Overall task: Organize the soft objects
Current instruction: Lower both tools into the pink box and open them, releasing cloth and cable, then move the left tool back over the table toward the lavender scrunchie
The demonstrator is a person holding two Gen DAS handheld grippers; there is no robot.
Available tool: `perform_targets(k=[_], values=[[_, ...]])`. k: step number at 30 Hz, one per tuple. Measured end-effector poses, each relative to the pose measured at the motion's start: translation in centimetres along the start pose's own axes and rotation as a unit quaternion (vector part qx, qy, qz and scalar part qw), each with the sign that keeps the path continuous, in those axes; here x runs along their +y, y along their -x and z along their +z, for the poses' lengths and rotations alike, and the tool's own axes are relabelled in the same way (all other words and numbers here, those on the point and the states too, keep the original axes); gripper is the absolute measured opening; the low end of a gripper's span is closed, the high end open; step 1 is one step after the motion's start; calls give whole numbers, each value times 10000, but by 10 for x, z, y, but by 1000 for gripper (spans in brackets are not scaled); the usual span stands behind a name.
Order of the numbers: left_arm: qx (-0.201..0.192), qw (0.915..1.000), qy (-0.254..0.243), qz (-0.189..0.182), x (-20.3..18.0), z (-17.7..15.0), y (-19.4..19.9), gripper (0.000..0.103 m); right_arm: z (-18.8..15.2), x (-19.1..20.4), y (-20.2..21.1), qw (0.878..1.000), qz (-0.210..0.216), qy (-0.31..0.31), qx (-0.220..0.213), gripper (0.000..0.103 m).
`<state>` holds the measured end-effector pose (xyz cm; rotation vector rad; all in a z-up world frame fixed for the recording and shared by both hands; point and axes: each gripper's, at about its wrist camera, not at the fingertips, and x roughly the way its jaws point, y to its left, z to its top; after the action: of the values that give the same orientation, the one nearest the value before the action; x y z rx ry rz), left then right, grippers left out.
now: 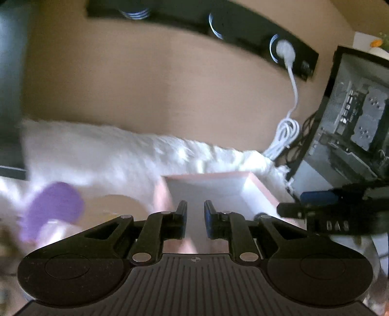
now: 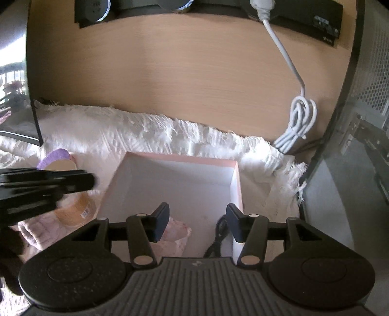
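A white box with a pink rim [image 2: 170, 179] sits on a fluffy white cloth [image 2: 145, 131]. My right gripper [image 2: 198, 211] hangs open over the box's near end, its pads touching nothing. Below its left finger a pale pink soft cloth [image 2: 178, 233] lies inside the box, and a black cord [image 2: 217, 233] lies by the right finger. My left gripper [image 1: 195, 206] hovers at the box's [image 1: 218, 189] left side, a narrow gap between its fingers and nothing in it. A purple soft thing [image 1: 53, 209] lies left of the box, blurred. A pink knitted cloth [image 2: 39, 231] lies beside it.
A brown tape roll [image 2: 75, 211] rests left of the box. An open computer case [image 1: 352, 116] stands at the right, with a bundled white cable [image 2: 296, 124] hanging from a black power strip [image 2: 304, 12] on the wooden back panel. A dark screen edge [image 2: 34, 121] stands far left.
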<state>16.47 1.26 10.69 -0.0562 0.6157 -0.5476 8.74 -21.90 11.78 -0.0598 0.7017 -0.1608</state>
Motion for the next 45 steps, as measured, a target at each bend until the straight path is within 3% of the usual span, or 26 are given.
perform_targets(k=[4, 8, 12, 16, 23, 33, 38, 45], values=[[-310, 9989, -39, 362, 23, -10, 49, 17, 3, 20, 6, 9997, 166, 77, -164, 54], [-571, 9935, 384, 907, 67, -28, 93, 17, 3, 54, 13, 9977, 444, 332, -395, 61], [-493, 9875, 561, 1387, 100, -52, 123, 17, -6, 90, 17, 9928, 958, 576, -430, 67], [-134, 9877, 731, 1375, 120, -78, 125, 17, -22, 127, 15, 9847, 1483, 855, -332, 67], [380, 9850, 1016, 1342, 126, -115, 100, 17, -64, 174, -4, 9741, 1661, 1531, -84, 67], [373, 9859, 724, 1465, 110, -122, 91, 19, -104, 182, -33, 9706, 1681, 1668, 429, 71], [407, 9847, 782, 1503, 108, -120, 91, 18, -110, 172, -35, 9742, 1745, 1399, 304, 81], [250, 9902, 709, 1181, 91, -99, 82, 18, -123, 164, -36, 9774, 1730, 1217, -36, 91]])
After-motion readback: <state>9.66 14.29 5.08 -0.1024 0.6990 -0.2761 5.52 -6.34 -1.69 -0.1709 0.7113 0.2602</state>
